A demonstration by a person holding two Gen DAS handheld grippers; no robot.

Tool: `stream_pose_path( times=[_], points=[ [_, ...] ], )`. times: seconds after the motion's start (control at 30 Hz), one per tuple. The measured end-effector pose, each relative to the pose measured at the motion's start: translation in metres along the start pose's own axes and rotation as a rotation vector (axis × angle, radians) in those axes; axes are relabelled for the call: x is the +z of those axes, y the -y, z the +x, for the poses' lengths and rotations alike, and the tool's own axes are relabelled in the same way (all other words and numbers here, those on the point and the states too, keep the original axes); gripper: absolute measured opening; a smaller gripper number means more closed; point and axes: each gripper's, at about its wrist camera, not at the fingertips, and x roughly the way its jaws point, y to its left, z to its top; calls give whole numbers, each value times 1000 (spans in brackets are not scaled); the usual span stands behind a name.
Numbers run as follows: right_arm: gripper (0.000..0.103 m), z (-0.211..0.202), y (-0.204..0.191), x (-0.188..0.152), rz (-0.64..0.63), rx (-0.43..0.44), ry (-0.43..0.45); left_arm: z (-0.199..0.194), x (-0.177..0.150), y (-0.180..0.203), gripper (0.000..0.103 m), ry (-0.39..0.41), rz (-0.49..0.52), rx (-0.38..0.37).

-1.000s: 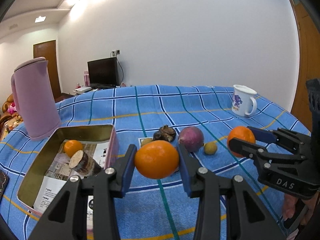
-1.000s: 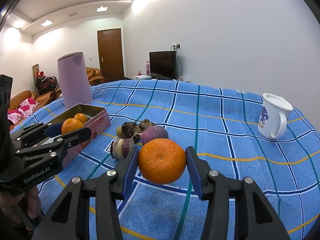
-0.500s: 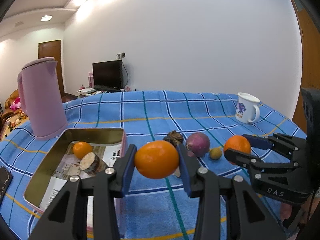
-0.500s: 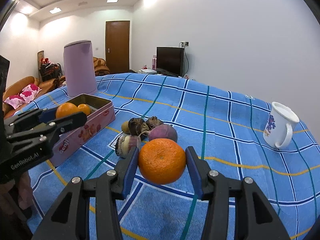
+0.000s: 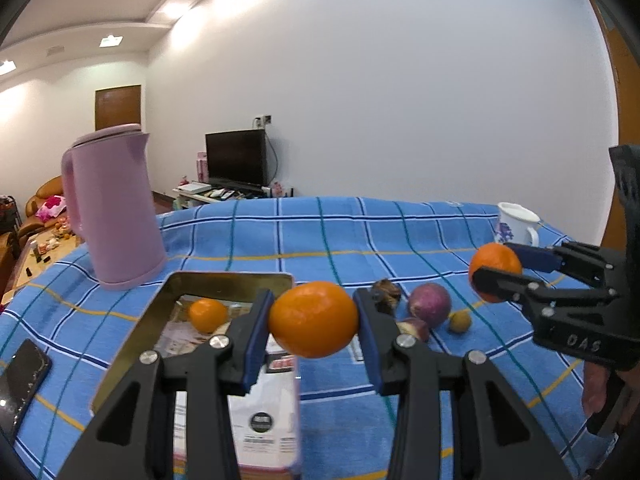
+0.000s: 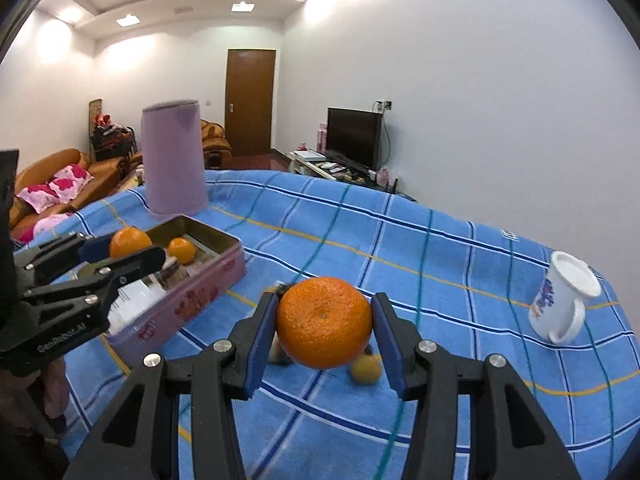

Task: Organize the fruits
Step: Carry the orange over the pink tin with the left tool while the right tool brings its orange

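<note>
Oranges are being held clear of the worktop (image 5: 328, 236): the left gripper (image 5: 313, 324) is clamping one (image 5: 313, 318), the right gripper (image 6: 324, 322) another (image 6: 324, 320). A smaller orange (image 5: 207, 314) is lying among printed papers in the open tin (image 5: 224, 278).

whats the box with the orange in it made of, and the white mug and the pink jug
The box looks like thin metal tin: shiny gold inner walls, a rolled rim, and a pink printed outside in the right wrist view. The white mug seems glazed ceramic, glossy with a painted purple flower. The pink jug has a smooth matte skin, probably plastic, though coated metal cannot be ruled out.
</note>
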Motion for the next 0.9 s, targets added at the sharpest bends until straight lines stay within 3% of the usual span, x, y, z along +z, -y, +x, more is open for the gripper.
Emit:
stream_pose_path(
  times=[0.5,0.9],
  points=[
    [50,24,-38,30,-48,95,4,7,3,-60,42,-34,-72,100],
    [50,50,-79,42,-94,185,-23,9,-1,-90,42,-67,-99,127]
  ],
)
